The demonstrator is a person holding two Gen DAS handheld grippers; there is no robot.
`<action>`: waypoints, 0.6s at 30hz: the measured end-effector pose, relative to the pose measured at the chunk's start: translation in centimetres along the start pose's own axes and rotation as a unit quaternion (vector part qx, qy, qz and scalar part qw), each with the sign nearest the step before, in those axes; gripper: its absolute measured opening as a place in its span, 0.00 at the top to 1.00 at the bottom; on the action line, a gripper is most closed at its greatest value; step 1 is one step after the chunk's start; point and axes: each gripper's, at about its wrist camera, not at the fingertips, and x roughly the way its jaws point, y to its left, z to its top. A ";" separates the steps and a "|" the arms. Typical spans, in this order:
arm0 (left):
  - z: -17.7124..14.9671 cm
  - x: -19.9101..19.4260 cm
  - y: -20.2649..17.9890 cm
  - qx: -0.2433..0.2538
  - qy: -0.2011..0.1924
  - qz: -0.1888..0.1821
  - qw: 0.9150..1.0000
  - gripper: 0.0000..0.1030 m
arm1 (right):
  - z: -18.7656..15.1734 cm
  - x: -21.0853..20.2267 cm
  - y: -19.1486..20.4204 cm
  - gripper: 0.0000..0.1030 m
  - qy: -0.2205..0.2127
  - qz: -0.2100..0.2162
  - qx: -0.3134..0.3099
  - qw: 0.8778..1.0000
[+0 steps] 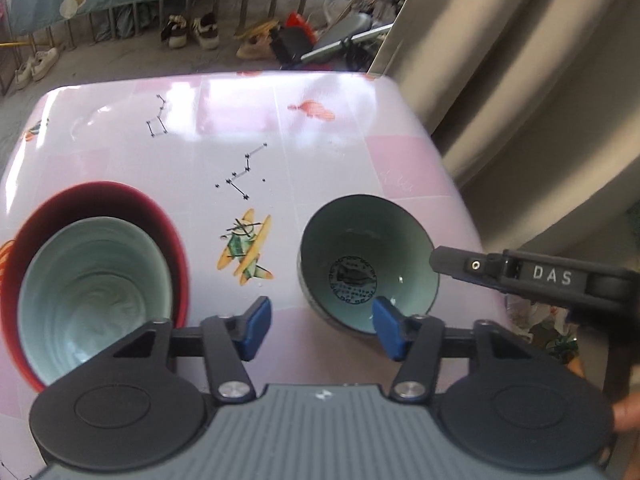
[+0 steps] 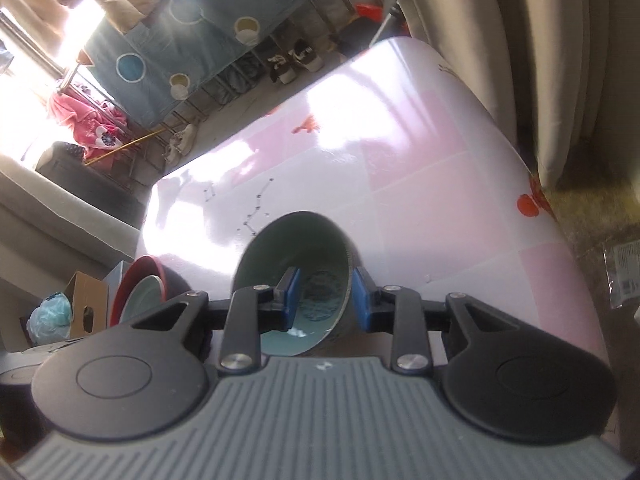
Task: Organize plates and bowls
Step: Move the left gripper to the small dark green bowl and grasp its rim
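A small teal bowl point(image 1: 362, 256) with a dark round print inside stands on the pink table point(image 1: 248, 128), right of centre. My right gripper point(image 2: 325, 300) straddles its rim point(image 2: 348, 276), one blue pad inside and one outside, with a gap still showing. It shows from the side in the left wrist view point(image 1: 460, 266). At the left, a pale teal bowl point(image 1: 92, 292) sits inside a red bowl point(image 1: 160, 216); both show small in the right wrist view point(image 2: 138, 296). My left gripper point(image 1: 318, 330) is open and empty, low over the table between the two bowl groups.
A beige curtain point(image 1: 520, 100) hangs along the table's right edge. Shoes point(image 1: 192, 30) and clutter lie on the floor beyond the far edge. A cardboard box point(image 2: 86, 308) and a blue bag point(image 2: 50, 316) stand left of the table.
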 end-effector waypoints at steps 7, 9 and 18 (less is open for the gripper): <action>0.6 2.6 -0.6 -0.018 0.021 0.034 0.999 0.71 | 0.4 3.6 -0.2 0.74 0.025 -0.001 0.001 1.000; 0.7 3.0 -0.7 -0.020 0.021 0.041 0.999 0.78 | 0.3 4.3 -0.4 0.78 0.029 -0.004 -0.003 1.000; 0.6 4.4 -1.2 -0.026 0.028 0.045 0.998 0.85 | -0.2 4.9 -1.2 0.88 0.036 0.005 -0.004 0.999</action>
